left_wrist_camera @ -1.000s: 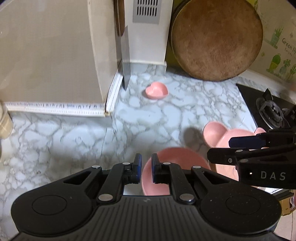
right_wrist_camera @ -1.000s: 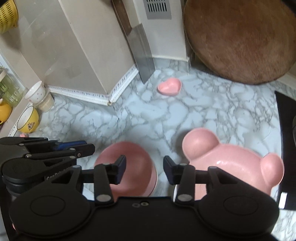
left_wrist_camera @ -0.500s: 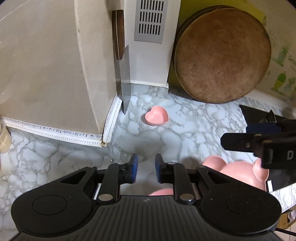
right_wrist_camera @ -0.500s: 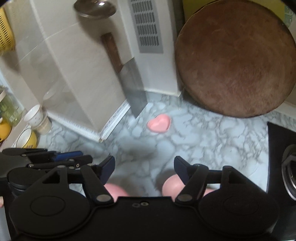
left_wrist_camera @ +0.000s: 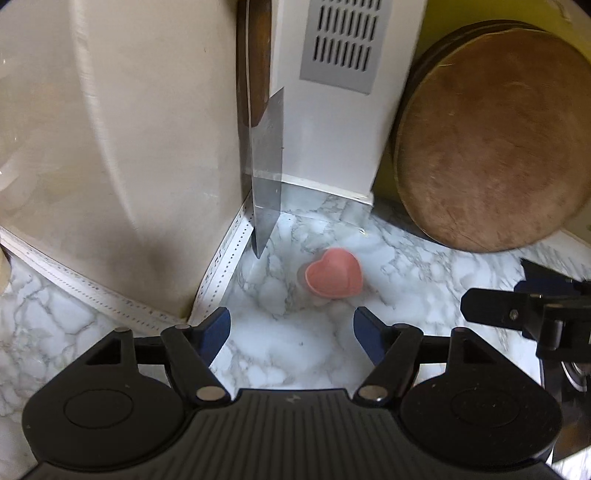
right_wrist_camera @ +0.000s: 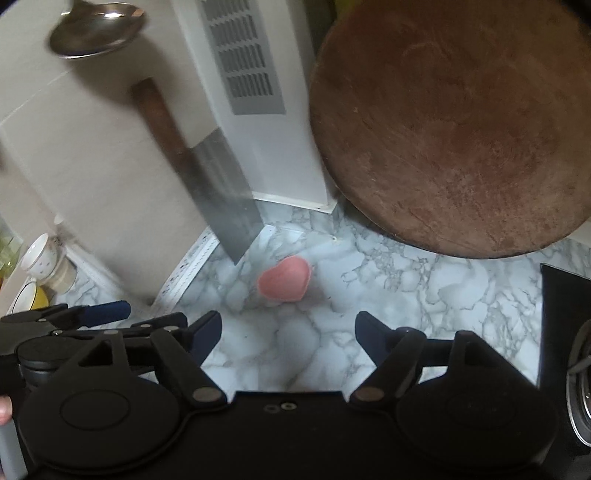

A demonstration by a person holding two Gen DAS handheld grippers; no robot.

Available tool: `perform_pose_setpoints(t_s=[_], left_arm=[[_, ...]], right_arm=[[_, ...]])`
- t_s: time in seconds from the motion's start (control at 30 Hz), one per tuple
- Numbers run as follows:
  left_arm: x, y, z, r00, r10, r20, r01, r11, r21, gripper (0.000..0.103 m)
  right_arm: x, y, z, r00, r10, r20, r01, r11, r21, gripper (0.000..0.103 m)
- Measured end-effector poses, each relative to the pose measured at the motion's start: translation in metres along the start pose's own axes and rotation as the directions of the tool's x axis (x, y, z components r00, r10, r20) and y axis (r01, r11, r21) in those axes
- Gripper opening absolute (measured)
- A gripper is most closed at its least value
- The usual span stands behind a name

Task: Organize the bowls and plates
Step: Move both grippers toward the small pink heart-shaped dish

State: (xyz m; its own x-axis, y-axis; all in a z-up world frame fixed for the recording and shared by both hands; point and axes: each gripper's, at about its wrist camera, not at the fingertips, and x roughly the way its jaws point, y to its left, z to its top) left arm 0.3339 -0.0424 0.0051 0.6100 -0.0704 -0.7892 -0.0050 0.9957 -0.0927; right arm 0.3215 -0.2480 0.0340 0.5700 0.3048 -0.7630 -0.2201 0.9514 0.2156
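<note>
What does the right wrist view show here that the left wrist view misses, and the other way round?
Only the right wrist view shows a metal ladle hanging high on the wall and cups at the far left. The left wrist view adds nothing of its own. Both show the pink heart dish on the marble counter, the cleaver, the round wooden board, and the left gripper and right gripper, empty, jaws just opening.

Soft indoor light, motion blur, fisheye-bent edges, faint shadows

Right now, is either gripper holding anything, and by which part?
Nothing is held. The left gripper and right gripper are both open and have just been opening, with only bare marble counter between them.
</note>
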Motion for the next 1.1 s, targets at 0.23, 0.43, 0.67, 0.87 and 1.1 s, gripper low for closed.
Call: perform_pose_setpoints(t_s=[0.23, 0.43, 0.67, 0.87, 1.1], left_arm=[[0.042, -0.007, 0.017, 0.999, 0.019, -0.036, -0.02, 0.999, -0.047, 0.073], [0.082, -0.008, 0.023, 0.996, 0.031, -0.08, -0.036, 0.997, -0.061, 0.073], [0.128, -0.01, 0.018, 0.988, 0.042, -0.149, -0.052, 0.997, -0.063, 0.073], [0.15, -0.007, 0.017, 0.986, 0.027, -0.164, -0.043, 0.995, -0.094, 0.073], [0.165, -0.007, 0.017, 0.982, 0.028, -0.188, -0.043, 0.996, -0.077, 0.06]], right_arm=[[0.046, -0.016, 0.02, 0.999, 0.002, -0.043, -0.001, 0.999, 0.035, 0.078], [0.092, -0.033, 0.036, 0.996, 0.017, -0.087, -0.008, 0.995, 0.101, 0.077], [0.15, -0.045, 0.039, 0.985, 0.009, -0.174, 0.017, 0.989, 0.15, 0.072], [0.181, -0.049, 0.036, 0.977, 0.018, -0.214, 0.021, 0.983, 0.18, 0.058], [0.201, -0.046, 0.033, 0.971, 0.018, -0.238, 0.024, 0.985, 0.171, 0.045]])
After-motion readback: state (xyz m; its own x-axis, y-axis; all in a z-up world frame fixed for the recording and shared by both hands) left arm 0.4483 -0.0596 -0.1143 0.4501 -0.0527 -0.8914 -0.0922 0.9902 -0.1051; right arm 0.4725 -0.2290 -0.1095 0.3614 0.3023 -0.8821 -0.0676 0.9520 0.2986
